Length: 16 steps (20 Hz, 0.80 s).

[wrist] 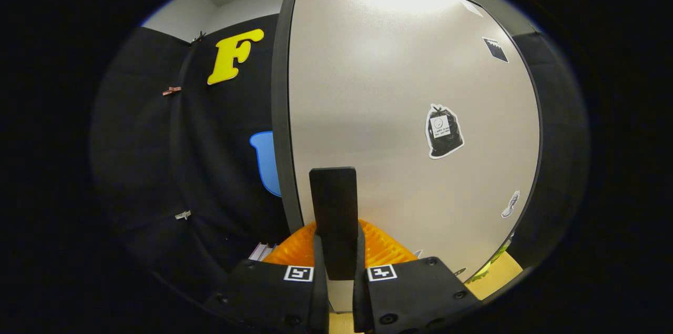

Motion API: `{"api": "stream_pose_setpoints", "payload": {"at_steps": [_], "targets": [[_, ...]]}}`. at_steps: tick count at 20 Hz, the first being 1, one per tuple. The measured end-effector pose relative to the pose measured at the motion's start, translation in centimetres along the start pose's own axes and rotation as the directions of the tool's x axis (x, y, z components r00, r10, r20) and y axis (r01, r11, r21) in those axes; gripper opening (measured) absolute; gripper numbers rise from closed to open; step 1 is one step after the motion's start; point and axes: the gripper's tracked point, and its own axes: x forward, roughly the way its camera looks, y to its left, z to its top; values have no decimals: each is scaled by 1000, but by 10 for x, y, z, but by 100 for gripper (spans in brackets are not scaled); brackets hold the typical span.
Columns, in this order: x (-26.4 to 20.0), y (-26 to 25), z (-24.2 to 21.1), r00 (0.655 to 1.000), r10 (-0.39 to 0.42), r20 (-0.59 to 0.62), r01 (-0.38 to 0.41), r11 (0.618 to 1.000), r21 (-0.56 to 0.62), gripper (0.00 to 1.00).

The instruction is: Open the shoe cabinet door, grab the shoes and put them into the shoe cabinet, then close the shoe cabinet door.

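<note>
The shoe cabinet door [410, 92] is a pale, smooth panel right in front of me, and its dark left edge [279, 113] also shows. A black upright bar handle [333, 202] sticks out from the door near that edge. My gripper [336, 242] is shut on the lower part of this handle, with one finger pressing on each side. A small yellow-green thing [491, 266] peeks out by the door's lower right corner; I cannot tell what it is.
Several stickers are on the door, one showing a black bag [444, 131]. The black cloth booth wall [221, 165], held with small clips, hangs left of the door. A strip of light wooden surface [502, 273] shows below the door at the right.
</note>
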Motion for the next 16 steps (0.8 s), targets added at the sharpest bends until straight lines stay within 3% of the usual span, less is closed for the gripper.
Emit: {"api": "stream_pose_setpoints", "payload": {"at_steps": [9,16], "targets": [[-39,0,5,994,108,-14,-107,992,73,22],[-95,-16,2,977,212,-16,-211,976,54,22]]}}
